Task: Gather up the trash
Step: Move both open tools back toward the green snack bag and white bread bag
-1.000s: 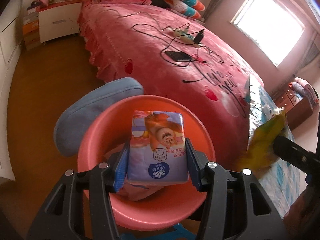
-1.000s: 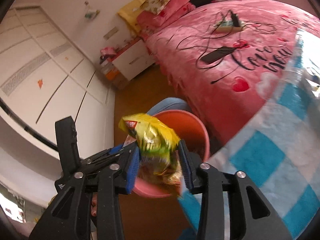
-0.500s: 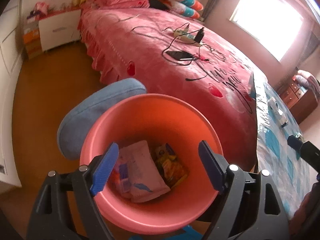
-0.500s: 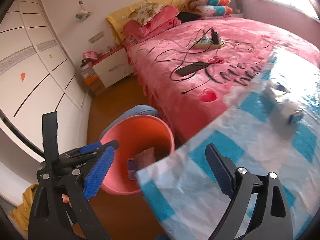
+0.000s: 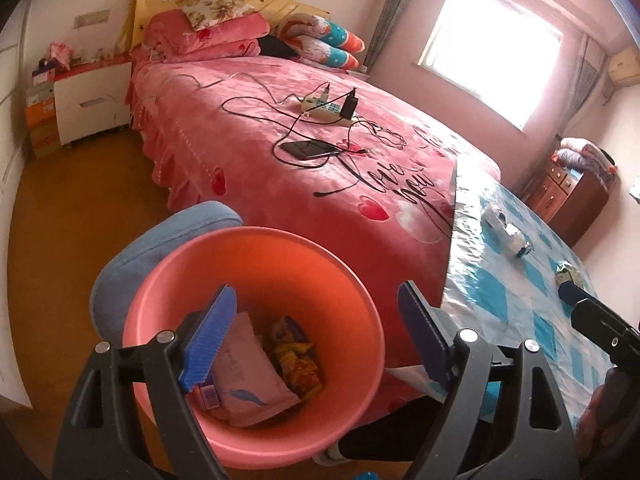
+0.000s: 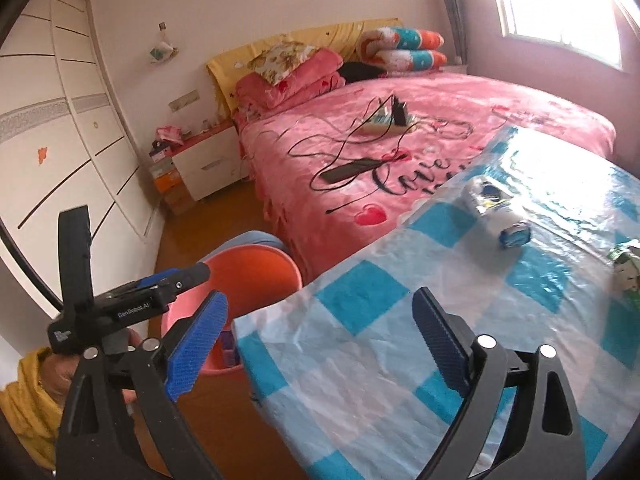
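Pink bin (image 5: 256, 264) | left hand-held gripper (image 5: 316, 336) angled down, released | right hand-held gripper (image 6: 320, 344) opening, empty

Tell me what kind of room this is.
Most likely a home bedroom: a large bed with pink bedding and stacked pillows, a bedside cabinet, and a built-in white wardrobe along one wall.
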{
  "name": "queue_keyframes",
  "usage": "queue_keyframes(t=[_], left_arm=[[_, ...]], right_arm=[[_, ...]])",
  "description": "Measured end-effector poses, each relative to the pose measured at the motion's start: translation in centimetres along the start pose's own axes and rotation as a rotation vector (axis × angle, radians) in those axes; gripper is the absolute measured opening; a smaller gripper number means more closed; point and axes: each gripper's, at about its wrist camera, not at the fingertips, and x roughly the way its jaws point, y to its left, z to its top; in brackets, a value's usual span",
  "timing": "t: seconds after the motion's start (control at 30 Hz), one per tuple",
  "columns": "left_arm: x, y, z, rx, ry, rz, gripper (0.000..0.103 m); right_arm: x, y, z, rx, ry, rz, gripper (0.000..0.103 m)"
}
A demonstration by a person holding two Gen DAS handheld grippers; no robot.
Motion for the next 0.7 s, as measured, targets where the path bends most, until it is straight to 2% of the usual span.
queue_keyframes(t=[0.17, 0.3, 0.43, 0.7], left_arm=[[0.0, -2.3, 0.0, 0.070, 0.026, 0.058, 0.083], [0.3, -3.4, -0.2, 0.073, 0.071, 0.036, 0.083], [0.0, -4.6, -0.5, 0.082, 0.071, 0.012, 0.083], [0.2, -7.9, -0.9, 0.128, 0.117, -0.026, 0.083]], right_arm=[[-1.8, -0.5, -0.5, -0.021, -0.072, -0.018, 0.094], [-3.1, -1.1, -0.6, -0.042, -0.120, -0.042, 0.096], [-4.3, -2.1, -1.0, -0.042, -0.159, -0.076, 0.098], [-5.5, -4.3, -1.8, -0.021, -0.165, -0.145, 0.098]])
